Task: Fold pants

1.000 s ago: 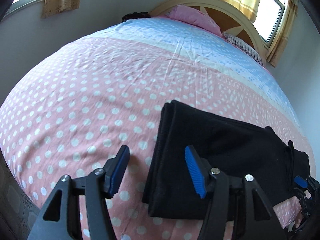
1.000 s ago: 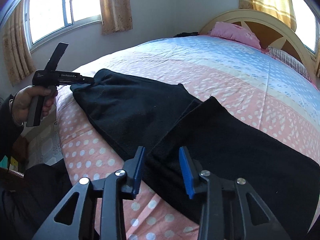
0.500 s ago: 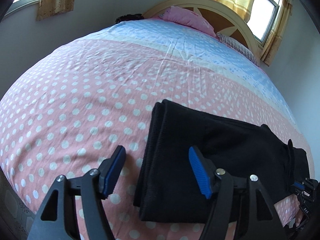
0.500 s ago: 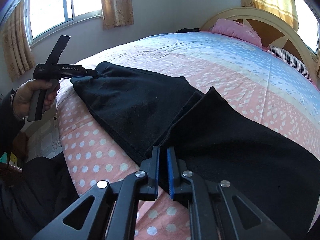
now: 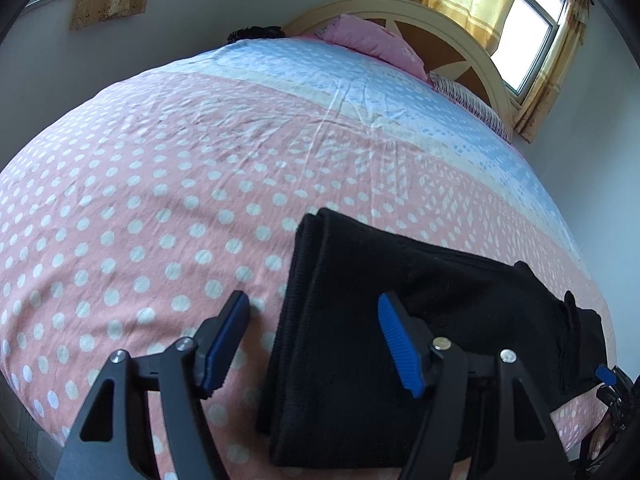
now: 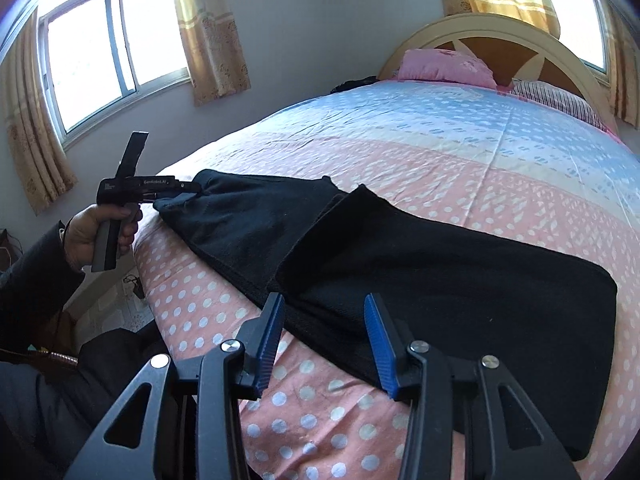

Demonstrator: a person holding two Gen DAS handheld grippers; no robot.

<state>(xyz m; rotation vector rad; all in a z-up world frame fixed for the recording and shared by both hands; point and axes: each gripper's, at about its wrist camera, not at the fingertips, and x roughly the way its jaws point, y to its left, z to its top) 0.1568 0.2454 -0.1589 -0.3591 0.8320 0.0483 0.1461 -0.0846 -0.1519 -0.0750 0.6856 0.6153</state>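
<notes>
The black pants (image 6: 460,280) lie folded on the bed (image 6: 440,168) near its edge. The right gripper (image 6: 324,336) has just opened, holding nothing. The left gripper (image 5: 312,340) stands wide above the fold, empty.

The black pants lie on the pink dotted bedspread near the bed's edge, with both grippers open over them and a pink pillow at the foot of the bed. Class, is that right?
Not quite. The pink pillow sits by the headboard, as the right wrist view shows. The rest holds: the black pants lie on the pink dotted bedspread, with the left gripper and right gripper open.
</notes>
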